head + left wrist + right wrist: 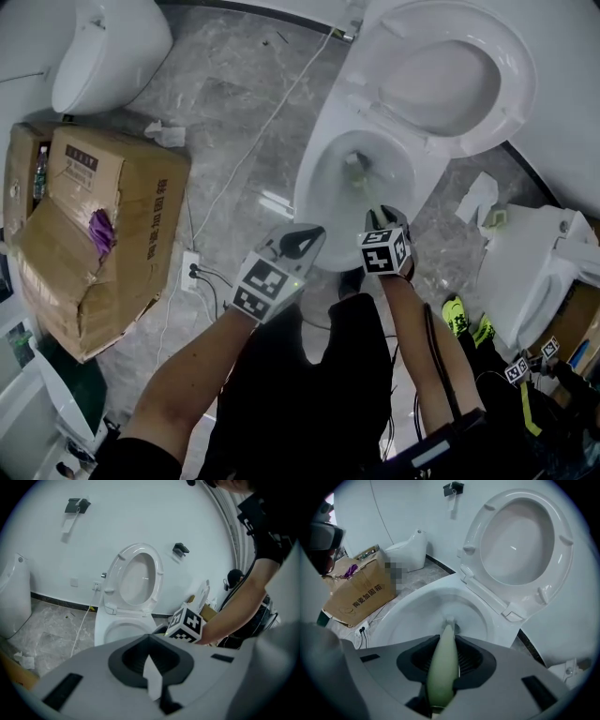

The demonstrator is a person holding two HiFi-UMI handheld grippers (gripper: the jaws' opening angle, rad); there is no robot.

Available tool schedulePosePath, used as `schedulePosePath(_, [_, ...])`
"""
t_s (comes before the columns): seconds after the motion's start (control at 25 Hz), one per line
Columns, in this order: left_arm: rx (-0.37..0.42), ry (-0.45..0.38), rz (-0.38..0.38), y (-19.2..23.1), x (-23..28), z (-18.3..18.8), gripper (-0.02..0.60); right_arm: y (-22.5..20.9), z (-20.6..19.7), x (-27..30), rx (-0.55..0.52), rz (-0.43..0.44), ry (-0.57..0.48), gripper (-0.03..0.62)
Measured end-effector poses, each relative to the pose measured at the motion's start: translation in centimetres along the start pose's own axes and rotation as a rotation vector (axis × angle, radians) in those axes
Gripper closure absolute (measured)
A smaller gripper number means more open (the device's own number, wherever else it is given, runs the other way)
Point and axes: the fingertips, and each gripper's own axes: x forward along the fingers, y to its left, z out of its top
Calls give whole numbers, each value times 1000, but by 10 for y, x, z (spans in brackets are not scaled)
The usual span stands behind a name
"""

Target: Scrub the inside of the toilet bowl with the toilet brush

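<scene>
right gripper (446,656) clenched on pale green plastic toilet brush (443,665), brush head down inside white ceramic toilet bowl (311,187), white seat lid (450,80) raised, left gripper (151,667) jaws together, empty, near bowl rim, brown cardboard box (141,216) at left

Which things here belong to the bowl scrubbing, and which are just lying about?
In use:
toilet brush, gripped in the tongs of the right gripper
toilet bowl

Lying about:
cardboard box
crumpled paper on the floor
power strip
spare toilet
</scene>
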Motion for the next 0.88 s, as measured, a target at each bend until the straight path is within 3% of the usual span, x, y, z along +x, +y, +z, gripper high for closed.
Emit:
schedulePosePath(0.32, [-2,-1,-2,5,-5,-1,572,-17,15,11,6,-36,3,487])
schedulePosePath(0.88, [1,0,-6,4,-3,0,572,-43,9,12,50,-81,16,487])
